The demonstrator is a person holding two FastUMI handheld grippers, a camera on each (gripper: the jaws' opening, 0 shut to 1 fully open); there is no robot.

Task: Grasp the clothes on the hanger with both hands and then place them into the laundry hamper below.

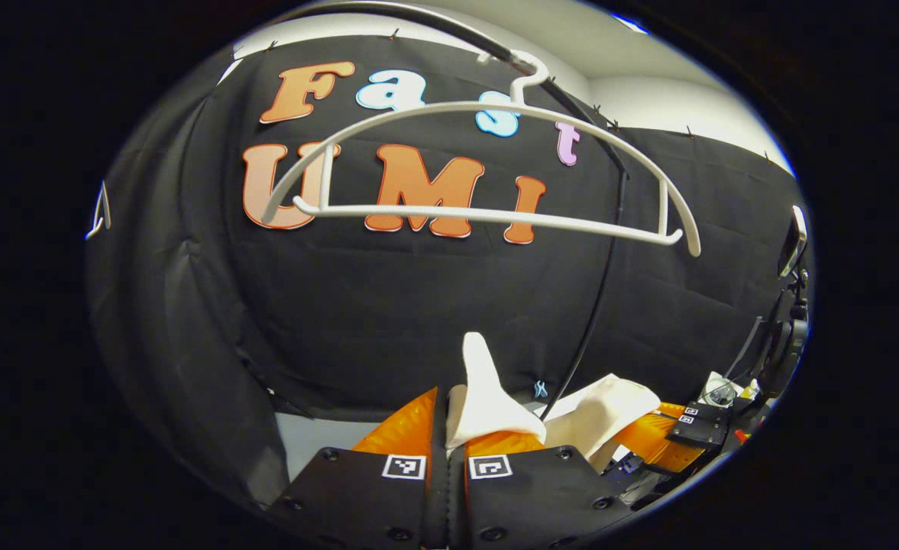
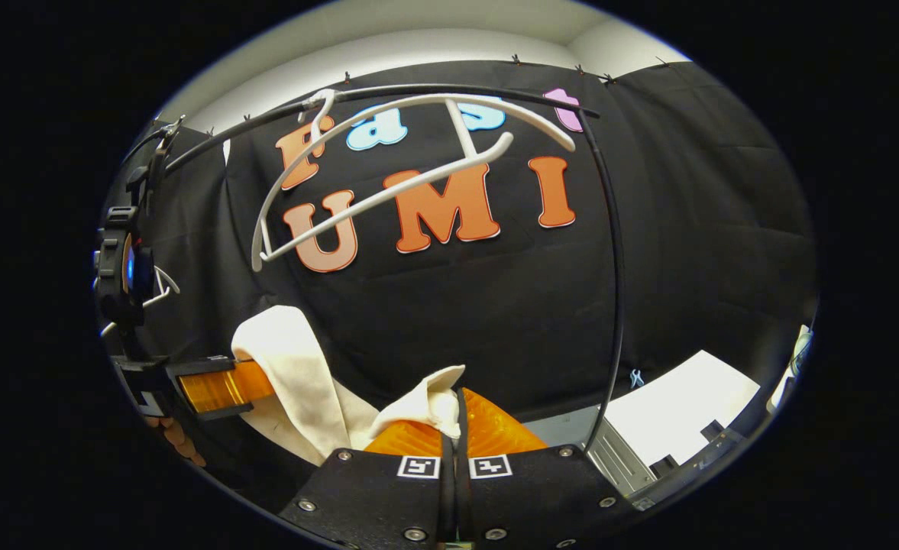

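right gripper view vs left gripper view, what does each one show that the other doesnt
Right gripper view alone: a white panel low at the right, and the left gripper seen from the side, clamping the cream cloth.

Left gripper view alone: the right gripper farther off at the lower right, also on the cloth, and small clutter at the right edge.

Both: the bare white hanger on the black rail, and each camera's own gripper shut on the cloth.
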